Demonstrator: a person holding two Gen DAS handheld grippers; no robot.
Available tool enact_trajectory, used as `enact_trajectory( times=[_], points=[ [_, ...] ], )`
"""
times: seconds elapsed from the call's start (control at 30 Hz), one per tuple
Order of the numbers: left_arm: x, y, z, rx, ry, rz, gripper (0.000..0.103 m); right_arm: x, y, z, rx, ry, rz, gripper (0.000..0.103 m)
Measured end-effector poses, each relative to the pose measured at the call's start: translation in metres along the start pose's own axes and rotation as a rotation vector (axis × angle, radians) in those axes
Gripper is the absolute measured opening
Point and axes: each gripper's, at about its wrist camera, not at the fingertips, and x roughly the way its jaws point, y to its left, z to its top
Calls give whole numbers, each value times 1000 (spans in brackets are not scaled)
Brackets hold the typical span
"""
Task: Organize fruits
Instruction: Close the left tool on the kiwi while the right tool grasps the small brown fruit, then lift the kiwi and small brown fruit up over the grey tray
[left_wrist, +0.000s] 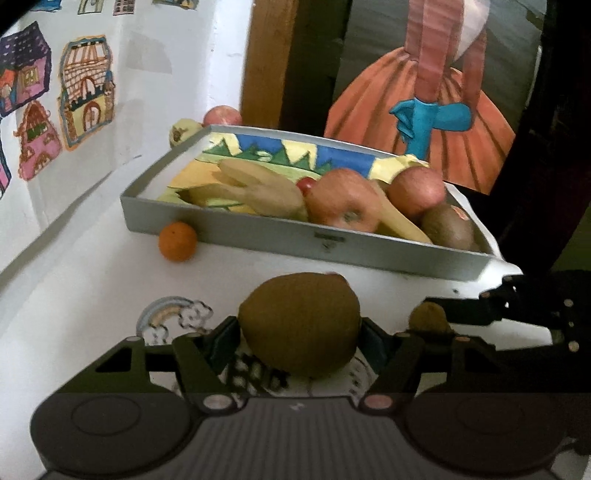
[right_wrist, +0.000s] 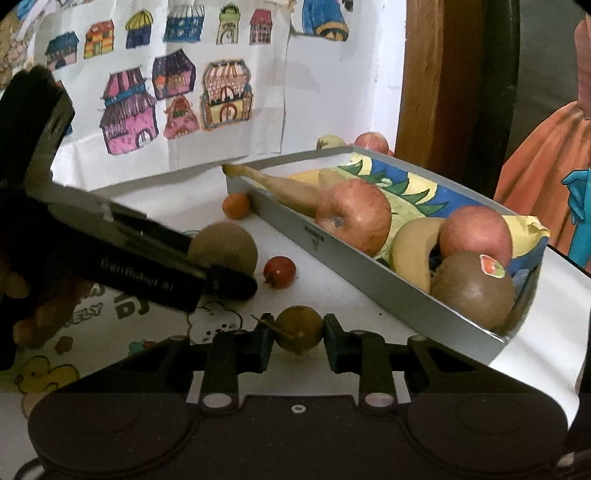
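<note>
A kiwi (left_wrist: 299, 325) sits pinched in the left gripper (left_wrist: 299, 339) above the white worktop (left_wrist: 92, 280), near the grey fruit tray (left_wrist: 258, 232). The right gripper (right_wrist: 298, 338) clasps a small brown fruit (right_wrist: 298, 330); drawings of houses (right_wrist: 177, 99) line the wall.

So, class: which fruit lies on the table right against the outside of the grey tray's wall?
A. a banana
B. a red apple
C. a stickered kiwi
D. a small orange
D: the small orange rests against the grey tray wall, outside it.
</note>
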Motion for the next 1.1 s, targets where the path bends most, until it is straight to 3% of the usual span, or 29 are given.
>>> enact_trajectory(
  times=[0.27, 0.6, 0.9, 1.1],
  points=[
    [-15, -19, 1, -8, -8, -29, 73, -26, -7, -6, 20, -29, -39, 30],
    [-25, -53, 39, 5, -169, -36, 73, -60, -36, 14, 53, -144, -121, 30],
    [3, -73, 68, 7, -258, -40, 73, -60, -77, 40, 54, -222, -215, 30],
    [27, -76, 82, 13, -264, -31, 73, -43, -116, 43, 111, -213, -271, 30]
  ],
)
